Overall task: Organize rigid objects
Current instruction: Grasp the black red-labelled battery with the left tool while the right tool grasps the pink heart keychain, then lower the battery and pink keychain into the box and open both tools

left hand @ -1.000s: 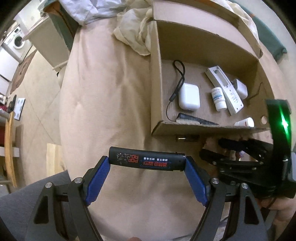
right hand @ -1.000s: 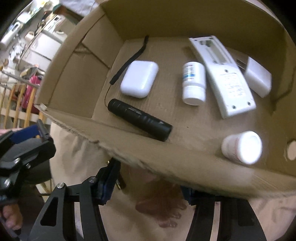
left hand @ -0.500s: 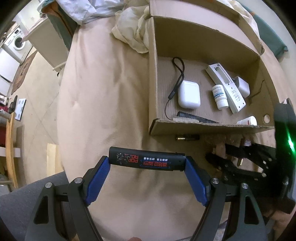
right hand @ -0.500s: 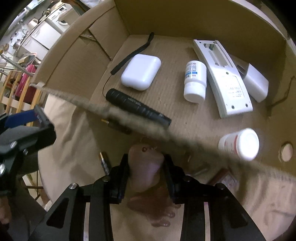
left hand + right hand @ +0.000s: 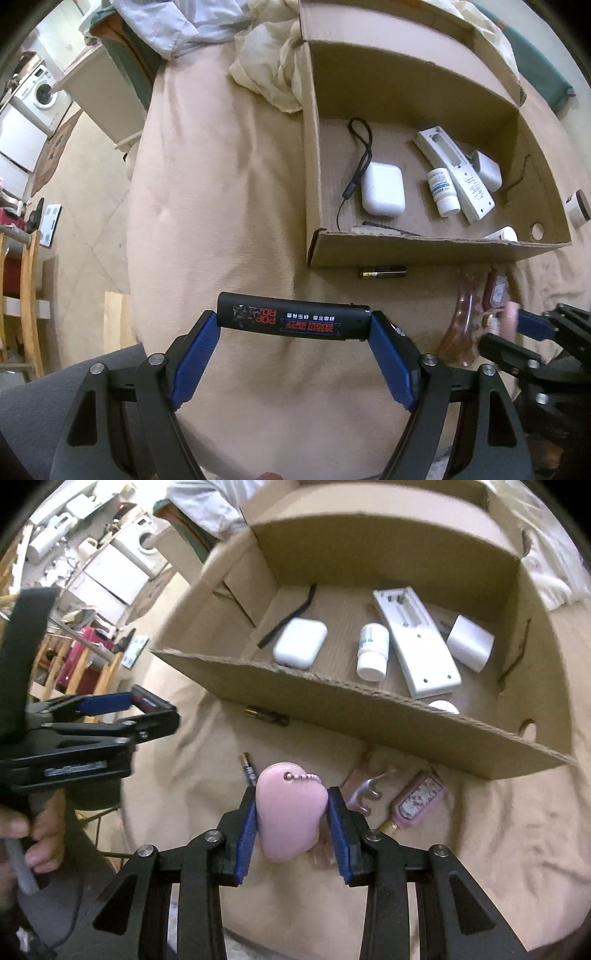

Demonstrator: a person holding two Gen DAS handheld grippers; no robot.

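My left gripper [image 5: 293, 328] is shut on a black lighter [image 5: 293, 320], held end to end above the beige bedcover. My right gripper [image 5: 291, 808] is shut on a pink rounded case [image 5: 290, 812] with a bead chain, held in front of the open cardboard box [image 5: 369, 709]. The box [image 5: 424, 247] holds a white earbud case [image 5: 382, 188], a white pill bottle [image 5: 443, 192], a white remote [image 5: 454, 170], a black flashlight [image 5: 384, 229] and a second white bottle [image 5: 443, 706]. The left gripper also shows in the right wrist view [image 5: 147, 707].
On the bedcover before the box lie a battery [image 5: 266, 715], a second battery [image 5: 248, 768], a pink clip [image 5: 364, 788] and a pink key fob [image 5: 417, 801]. Crumpled cloth [image 5: 273, 66] lies behind the box's left corner. The bed's left edge drops to the floor [image 5: 92, 192].
My right gripper closed on the pink case and pulled back from under the box's front wall, lifting it. The left gripper has kept hold of the lighter and drawn back a little.
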